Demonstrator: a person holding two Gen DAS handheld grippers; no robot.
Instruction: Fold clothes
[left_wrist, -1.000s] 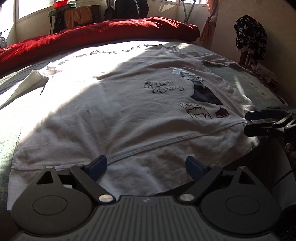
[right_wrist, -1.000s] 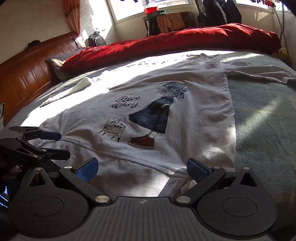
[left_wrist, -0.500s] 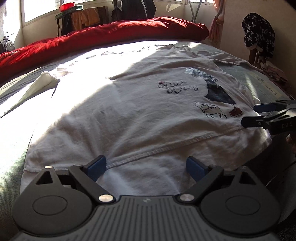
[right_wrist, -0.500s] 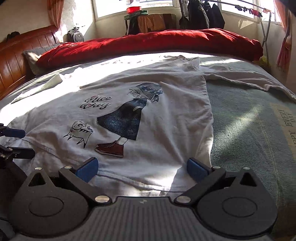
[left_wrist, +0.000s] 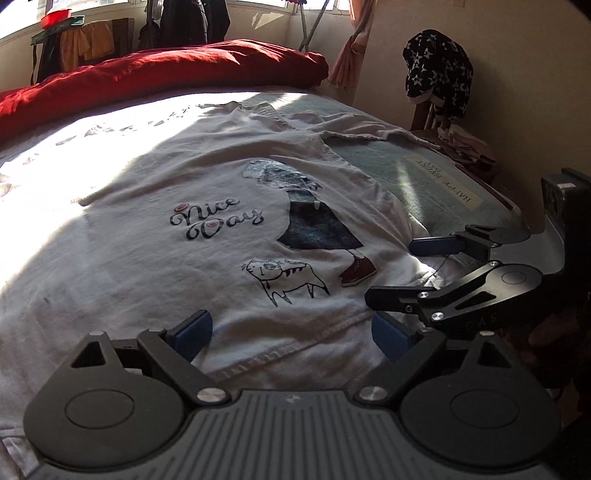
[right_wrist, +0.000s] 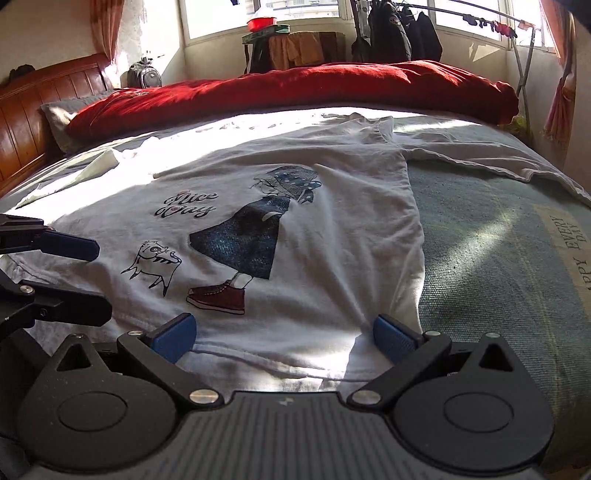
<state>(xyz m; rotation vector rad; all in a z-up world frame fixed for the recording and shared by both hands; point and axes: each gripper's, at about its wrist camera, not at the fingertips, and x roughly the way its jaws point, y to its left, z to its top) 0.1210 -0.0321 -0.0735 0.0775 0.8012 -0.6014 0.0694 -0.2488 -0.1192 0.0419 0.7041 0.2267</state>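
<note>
A white T-shirt (left_wrist: 155, 258) with a "Nice Day" print, a girl and a cat lies flat, print up, on the bed, and it also fills the right wrist view as the T-shirt (right_wrist: 332, 229). My left gripper (left_wrist: 291, 336) is open, low over the stitched bottom hem, with cloth between its blue pads but not pinched. My right gripper (right_wrist: 283, 338) is open too, over the hem near the shirt's right corner. Each sees the other: the right gripper (left_wrist: 410, 273) sits close on the right, the left gripper (right_wrist: 74, 277) at the left edge.
A red duvet (right_wrist: 295, 88) is bunched along the far side of the bed, with a wooden headboard (right_wrist: 33, 107) and pillow at the left. The teal bed cover (right_wrist: 480, 240) is bare right of the shirt. A star-patterned garment (left_wrist: 439, 70) hangs over a chair by the wall.
My left gripper has slid right along the hem and now sits close beside the right gripper. The right gripper shifted toward the shirt's right corner. Both stayed open.
</note>
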